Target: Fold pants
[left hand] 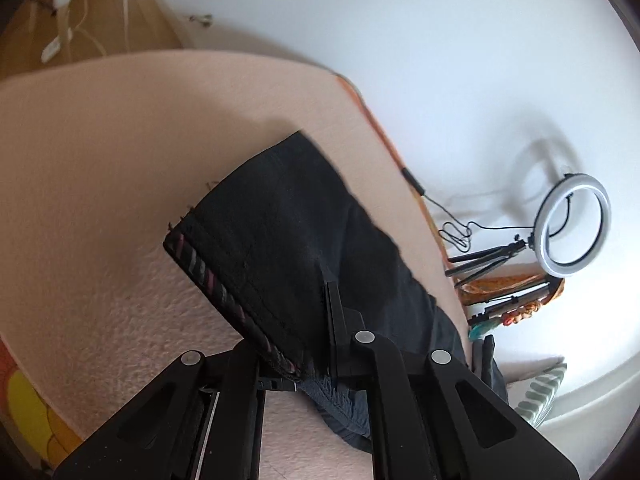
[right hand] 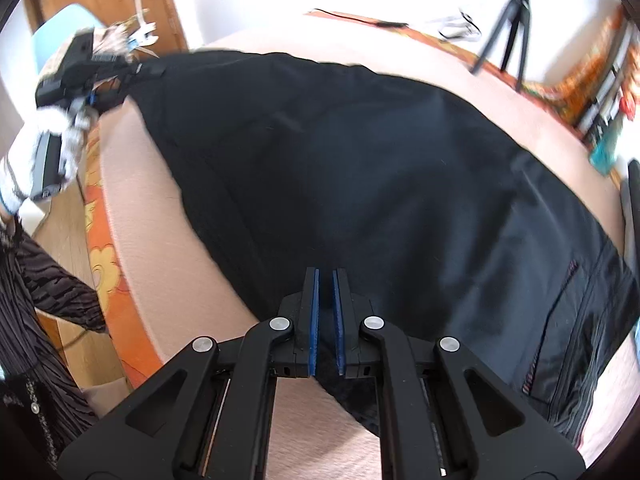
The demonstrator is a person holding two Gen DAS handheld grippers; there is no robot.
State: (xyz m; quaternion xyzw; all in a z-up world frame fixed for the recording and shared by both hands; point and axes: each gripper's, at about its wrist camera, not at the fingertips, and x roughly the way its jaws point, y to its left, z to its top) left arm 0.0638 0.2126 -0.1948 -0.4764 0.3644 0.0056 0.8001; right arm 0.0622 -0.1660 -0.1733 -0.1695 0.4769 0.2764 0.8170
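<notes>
STEP: fold black pants (right hand: 360,168), which lay spread on pink bed (left hand: 100,160) | LEFT gripper (left hand: 304,344): fingers clamped on hem at 6 o'clock | RIGHT gripper (right hand: 325,312): fingers pinched narrow on fabric edge at 6 o'clock | ADVICE: lift both edges level, keep cloth taut.

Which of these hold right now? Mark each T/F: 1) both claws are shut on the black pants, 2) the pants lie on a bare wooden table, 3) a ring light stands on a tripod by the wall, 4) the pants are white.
1) True. The left claw and the right claw are each closed on the pants.
2) False. They lie on a pale pink textured cover.
3) True. The ring light is lit, on a small tripod beside the white wall.
4) False. The pants are black, with a striped band inside one edge.
</notes>
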